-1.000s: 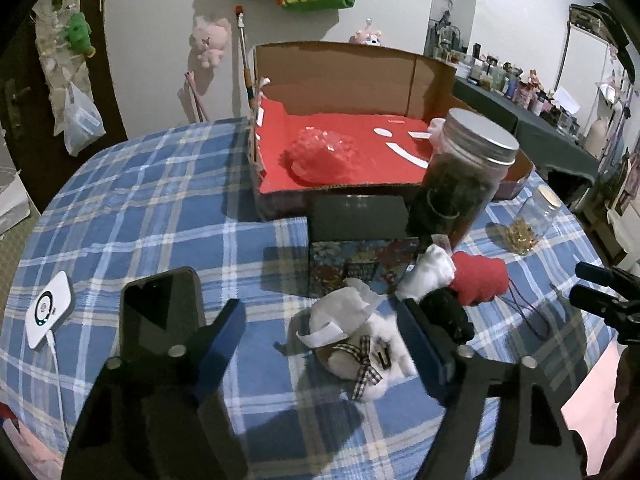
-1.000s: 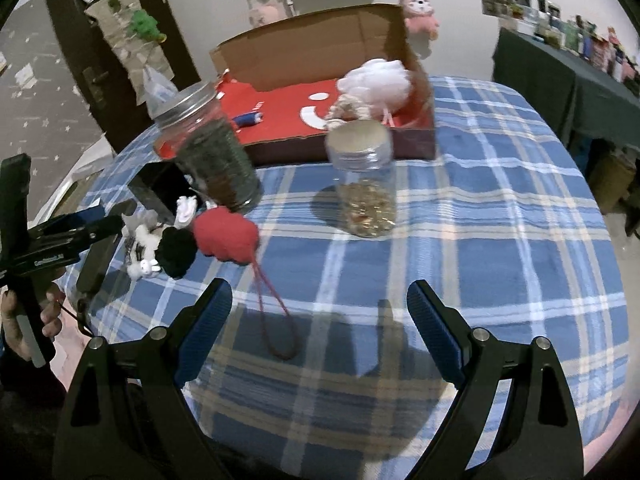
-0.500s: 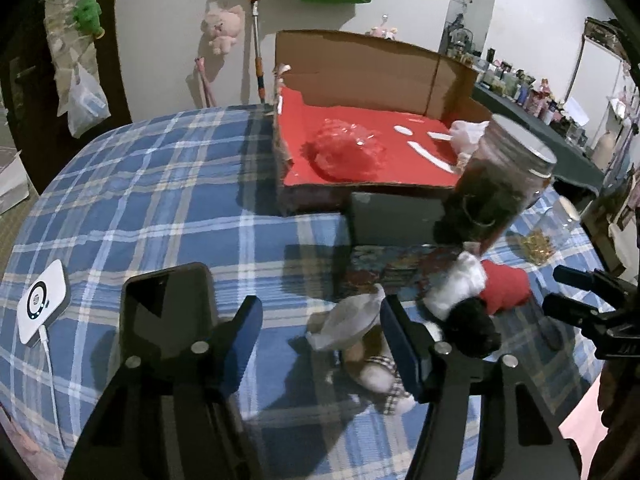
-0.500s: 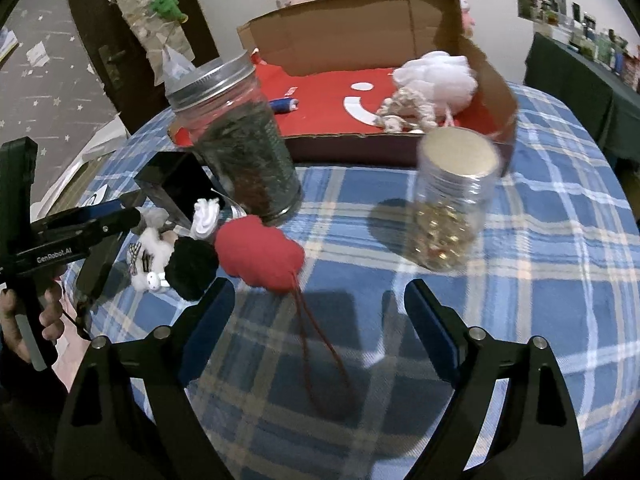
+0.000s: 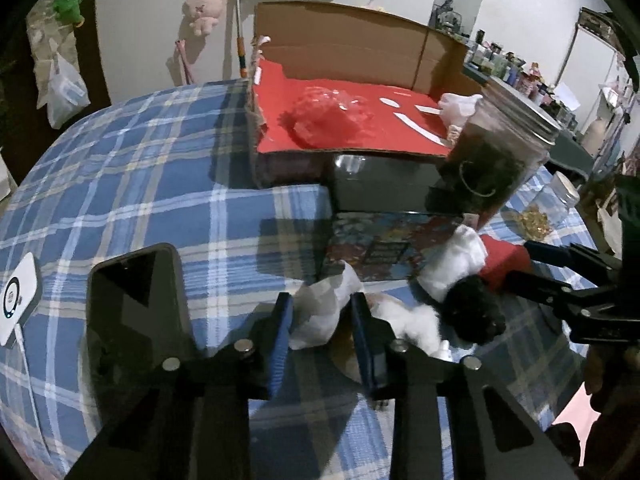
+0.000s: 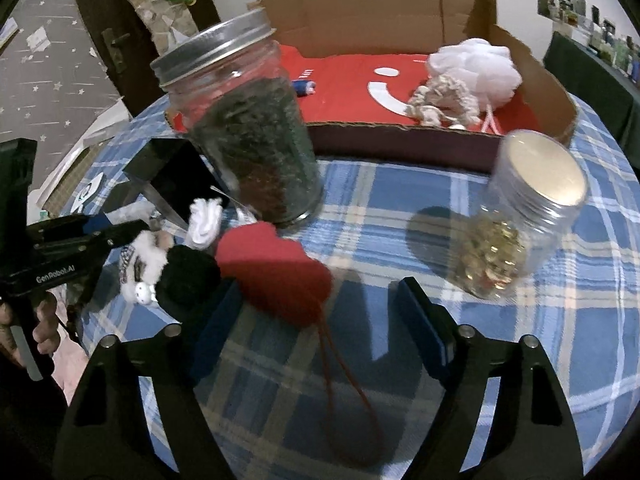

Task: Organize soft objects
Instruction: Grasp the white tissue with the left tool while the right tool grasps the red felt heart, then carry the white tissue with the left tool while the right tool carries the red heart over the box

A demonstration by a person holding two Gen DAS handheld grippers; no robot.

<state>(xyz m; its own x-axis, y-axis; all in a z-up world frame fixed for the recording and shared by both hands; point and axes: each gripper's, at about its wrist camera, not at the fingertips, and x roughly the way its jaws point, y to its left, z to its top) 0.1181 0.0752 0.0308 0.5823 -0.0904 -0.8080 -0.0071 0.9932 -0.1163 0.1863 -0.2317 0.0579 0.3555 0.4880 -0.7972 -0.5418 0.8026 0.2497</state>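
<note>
My left gripper (image 5: 322, 316) is shut on the white tag end of a small white plush toy (image 5: 404, 316) with a checked bow, lying on the blue plaid tablecloth. Beside it lies a red, black and white soft toy (image 6: 276, 272) with a red cord. My right gripper (image 6: 316, 320) is open just in front of that red toy, its jaws on either side of the red part. An open cardboard box (image 5: 344, 44) with a red floor holds a red mesh puff (image 5: 328, 114), a white puff (image 6: 476, 62) and a knotted rope toy (image 6: 444, 98).
A tall jar of dark contents (image 6: 248, 128) and a small jar of gold bits (image 6: 520, 216) stand before the box. A black box (image 5: 384, 184) and a patterned box (image 5: 392, 244) sit by the toys. A phone (image 5: 136, 312) and a white charger (image 5: 18, 296) lie left.
My left gripper has moved forward and closed on the white plush's tag. My right gripper has moved closer to the red toy, still open.
</note>
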